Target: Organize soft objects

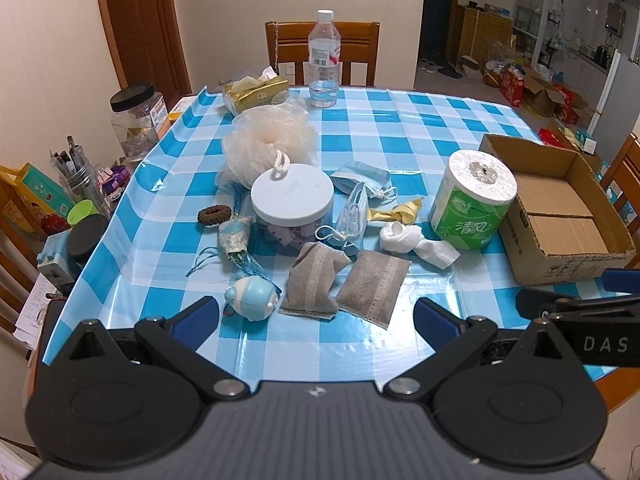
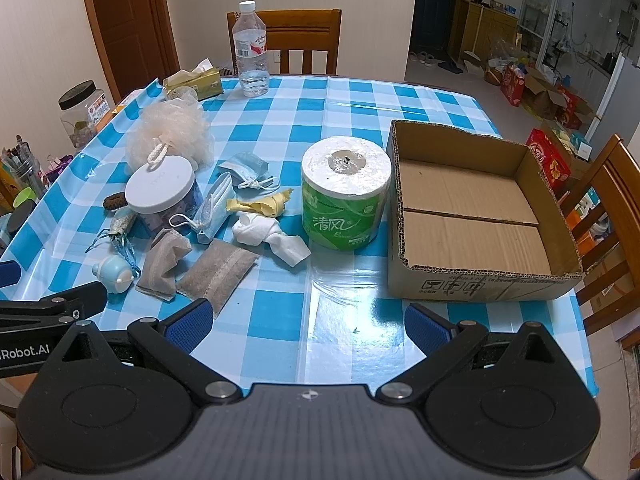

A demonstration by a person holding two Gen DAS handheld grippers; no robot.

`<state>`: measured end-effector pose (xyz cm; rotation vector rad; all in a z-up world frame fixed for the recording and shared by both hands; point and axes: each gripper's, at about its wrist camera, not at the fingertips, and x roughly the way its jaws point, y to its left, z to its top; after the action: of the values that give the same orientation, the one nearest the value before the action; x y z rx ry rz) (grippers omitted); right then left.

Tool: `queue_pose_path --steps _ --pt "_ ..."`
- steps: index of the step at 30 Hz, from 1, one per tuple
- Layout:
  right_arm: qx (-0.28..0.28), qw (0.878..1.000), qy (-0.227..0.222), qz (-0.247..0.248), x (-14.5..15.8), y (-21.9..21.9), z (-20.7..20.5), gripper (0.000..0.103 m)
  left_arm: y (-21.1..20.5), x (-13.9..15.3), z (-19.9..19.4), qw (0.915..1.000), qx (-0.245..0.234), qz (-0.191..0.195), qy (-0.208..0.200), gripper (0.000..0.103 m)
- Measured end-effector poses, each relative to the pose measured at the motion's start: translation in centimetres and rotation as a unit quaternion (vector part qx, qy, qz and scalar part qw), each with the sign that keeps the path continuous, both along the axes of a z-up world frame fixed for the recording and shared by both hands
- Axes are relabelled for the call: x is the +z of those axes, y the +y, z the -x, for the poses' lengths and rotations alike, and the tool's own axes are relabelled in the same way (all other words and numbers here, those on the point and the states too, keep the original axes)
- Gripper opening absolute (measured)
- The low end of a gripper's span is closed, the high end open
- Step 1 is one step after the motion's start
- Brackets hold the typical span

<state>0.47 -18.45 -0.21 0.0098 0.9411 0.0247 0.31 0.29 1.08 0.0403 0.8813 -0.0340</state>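
Both tongs were spread wide w/ nothing between the blue ribbed pads: left gripper [image 1: 316, 314] low over the near table edge in front of the pouches, right gripper [image 2: 308, 322] over bare checked cloth, just in front of the box.

Counted on the blue/white checked plastic tablecloth [image 2: 344, 100]:
- 2 grey fabric pouches [image 1: 312, 280] [image 1: 374, 286], flat, pillow-shaped, stitched seam down the middle; side by side at the near edge, left one crumpled.
- 2 pale blue face masks [image 1: 362, 178] [image 1: 352, 216], pleated, white ear loops, one bunched, one lying long.
- 1 peach mesh bath pouf [image 1: 264, 144], frilly, white rope loop resting on the jar lid.
- 1 toilet roll [image 1: 472, 204], upright, green wrapper, white soft top; just left of the box.
- 1 white knotted cloth [image 1: 416, 242], 1 yellow crumpled scrap [image 1: 396, 212], between masks & roll.
- 1 brown fuzzy hair ring [image 1: 215, 214], 1 patterned fabric cone sachet [image 1: 236, 236] w/ blue ribbon.
- 1 small round blue/white plastic case [image 1: 252, 298].
- 1 clear jar [image 1: 292, 204], wide white lid, centre of the pile.
- 1 clear water bottle [image 1: 324, 60], 1 gold tissue pack [image 1: 254, 94], far side.
- 1 open shallow corrugated cardboard box [image 2: 476, 280], right side, nothing inside.

1 wooden chair [image 2: 304, 40] stood behind the table.
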Motion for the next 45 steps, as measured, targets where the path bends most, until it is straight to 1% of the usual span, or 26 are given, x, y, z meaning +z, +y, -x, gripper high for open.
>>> queue_pose_path --steps 9,14,18,22,25,32,36,39,43,45 --pt "0.003 1.0 -0.001 0.001 -0.4 -0.2 -0.3 0.103 -0.2 -0.2 -0.2 1.0 -0.004 -0.003 -0.002 0.102" --pt "0.008 1.0 -0.007 0.0 -0.7 -0.2 -0.6 0.103 -0.3 -1.1 -0.5 0.9999 -0.011 -0.002 -0.009 0.102" --pt "0.025 0.999 -0.016 -0.018 -1.1 -0.3 -0.7 0.103 -0.2 -2.0 -0.7 0.9998 -0.016 -0.001 -0.012 0.102" --pt "0.039 0.999 -0.024 -0.014 -1.7 0.0 -0.8 0.103 -0.2 -2.9 -0.8 0.9995 -0.027 -0.008 -0.016 0.102" --pt "0.043 0.999 -0.019 -0.018 -2.5 0.1 -1.2 0.103 0.1 -3.6 -1.0 0.9993 -0.033 -0.007 -0.017 0.102" --pt "0.054 0.999 -0.005 -0.008 -4.6 0.0 -1.8 0.103 1.3 -5.9 -1.7 0.9992 -0.029 -0.013 -0.022 0.102" --pt "0.057 0.998 0.009 -0.002 -5.7 0.1 -2.2 0.103 2.5 -7.7 -2.6 0.9996 -0.019 -0.013 -0.018 0.102" --pt "0.061 0.998 0.017 -0.001 -6.4 0.3 -2.5 0.103 3.6 -8.6 -3.4 0.9996 -0.005 -0.021 -0.02 0.102" --pt "0.074 0.997 0.027 -0.003 -7.3 0.8 -3.0 0.103 5.1 -9.9 -4.3 0.9997 0.01 -0.011 -0.019 0.102" --pt "0.082 0.996 0.032 -0.004 -7.9 1.1 -3.4 0.103 5.6 -10.4 -4.9 0.9997 0.01 -0.011 -0.018 0.101"
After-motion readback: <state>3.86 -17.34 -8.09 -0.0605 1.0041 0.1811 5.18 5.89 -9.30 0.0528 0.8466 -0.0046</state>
